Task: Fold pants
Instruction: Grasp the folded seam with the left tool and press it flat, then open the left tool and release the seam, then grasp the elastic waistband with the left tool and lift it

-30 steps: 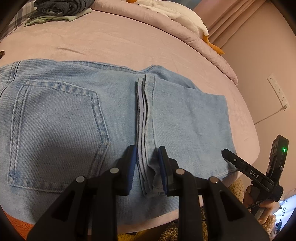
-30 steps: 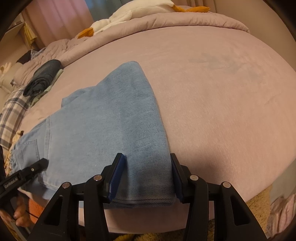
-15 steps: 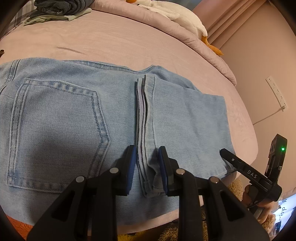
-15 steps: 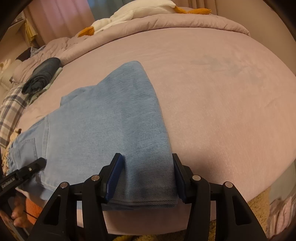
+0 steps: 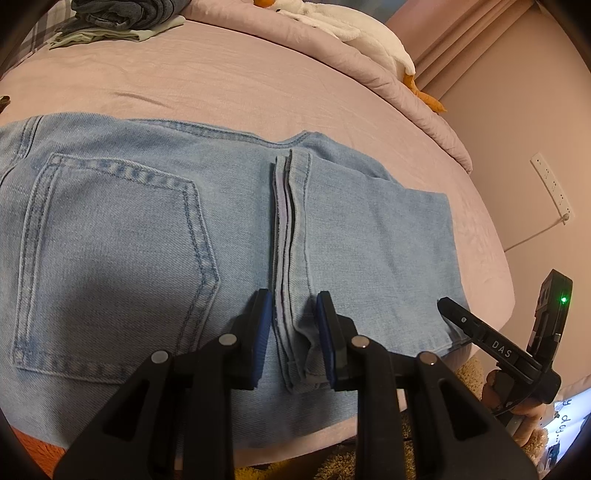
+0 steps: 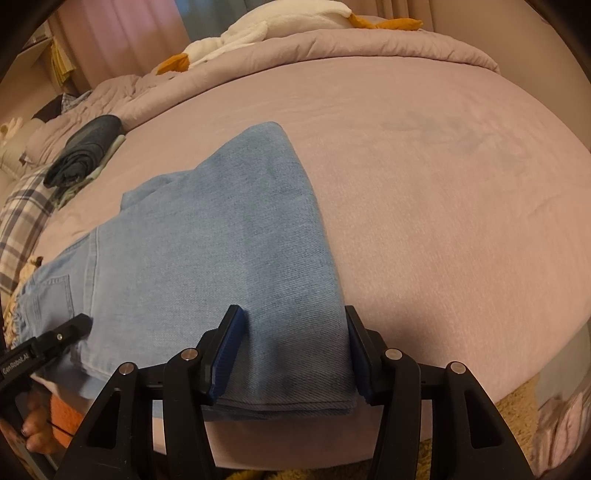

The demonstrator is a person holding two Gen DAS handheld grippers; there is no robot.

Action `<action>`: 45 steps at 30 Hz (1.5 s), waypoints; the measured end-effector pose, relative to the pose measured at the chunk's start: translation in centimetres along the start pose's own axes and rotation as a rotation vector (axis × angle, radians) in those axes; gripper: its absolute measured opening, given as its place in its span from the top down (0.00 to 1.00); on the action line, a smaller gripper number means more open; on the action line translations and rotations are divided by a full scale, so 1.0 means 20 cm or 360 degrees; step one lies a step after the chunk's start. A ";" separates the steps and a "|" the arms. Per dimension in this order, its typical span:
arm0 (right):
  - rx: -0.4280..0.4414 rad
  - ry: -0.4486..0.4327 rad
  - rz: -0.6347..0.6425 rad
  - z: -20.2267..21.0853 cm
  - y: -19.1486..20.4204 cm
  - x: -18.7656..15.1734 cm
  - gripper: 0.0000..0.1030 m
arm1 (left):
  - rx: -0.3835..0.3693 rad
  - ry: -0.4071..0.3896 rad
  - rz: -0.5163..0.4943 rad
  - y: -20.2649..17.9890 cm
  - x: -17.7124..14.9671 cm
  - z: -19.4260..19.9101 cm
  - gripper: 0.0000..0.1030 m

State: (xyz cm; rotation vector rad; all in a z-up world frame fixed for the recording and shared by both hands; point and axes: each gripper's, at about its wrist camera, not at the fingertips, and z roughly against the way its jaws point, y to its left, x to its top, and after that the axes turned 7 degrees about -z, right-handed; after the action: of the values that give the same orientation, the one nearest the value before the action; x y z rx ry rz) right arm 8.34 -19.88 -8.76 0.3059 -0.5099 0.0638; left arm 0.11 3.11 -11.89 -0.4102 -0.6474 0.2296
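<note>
Nearest the left wrist camera, the left gripper has its blue-padded fingers spread to either side of the stacked leg hems of the light-blue jeans, at the near edge of the bed; the fingers are not pressed together, and whether they touch the cloth cannot be told. Closest in the right wrist view, the right gripper likewise stands with fingers spread, straddling the folded end of the same jeans. Both grippers sit at the bed's near edge, each one visible from the other's camera, with a hand on the left one's handle. Beyond the fingers, the jeans lie flat on the pink sheet, back pocket facing up, legs folded over. Farther back, a pile of folded dark clothes rests on the bed, and farthest, a white plush goose lies on the rumpled duvet.
</note>
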 end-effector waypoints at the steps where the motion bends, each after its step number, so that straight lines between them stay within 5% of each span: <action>1: 0.0002 0.0000 -0.0001 0.00 0.00 0.00 0.49 | 0.0000 -0.0001 0.0001 0.00 0.00 0.00 0.76; 13: -0.0003 0.0004 -0.0015 0.01 0.00 0.00 0.49 | -0.0009 0.0000 0.0076 0.01 0.00 0.09 0.72; 18: -0.0048 0.0046 -0.0009 0.03 0.03 0.03 0.49 | 0.0148 -0.0164 0.0046 0.03 0.02 0.29 0.59; 20: -0.0054 -0.0047 0.0052 0.11 0.07 0.06 0.49 | 0.0187 -0.0242 0.0096 0.07 0.03 0.39 0.42; 22: -0.0021 -0.0156 0.0104 0.22 0.12 0.10 0.48 | 0.0240 -0.0308 0.0139 0.11 0.04 0.46 0.39; 25: 0.0055 -0.0240 0.0111 0.34 0.18 0.18 0.28 | 0.0310 -0.0371 0.0195 0.16 0.05 0.55 0.35; 31: 0.0117 -0.0362 0.0215 0.44 0.37 0.31 0.28 | 0.0379 -0.0431 0.0290 0.24 0.06 0.63 0.18; 37: 0.0183 -0.0434 0.0197 0.44 0.49 0.33 0.19 | 0.0541 -0.0444 0.0467 0.40 0.04 0.65 0.17; 45: 0.0128 -0.0206 0.0218 0.18 0.50 0.26 0.17 | 0.0590 -0.0362 0.0520 0.47 -0.01 0.61 0.17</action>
State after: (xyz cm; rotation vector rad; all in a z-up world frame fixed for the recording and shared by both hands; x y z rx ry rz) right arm 9.82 -11.46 -0.58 0.3548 -0.6576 0.1986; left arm -8.48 15.18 -7.28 -0.1294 -0.7412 0.7038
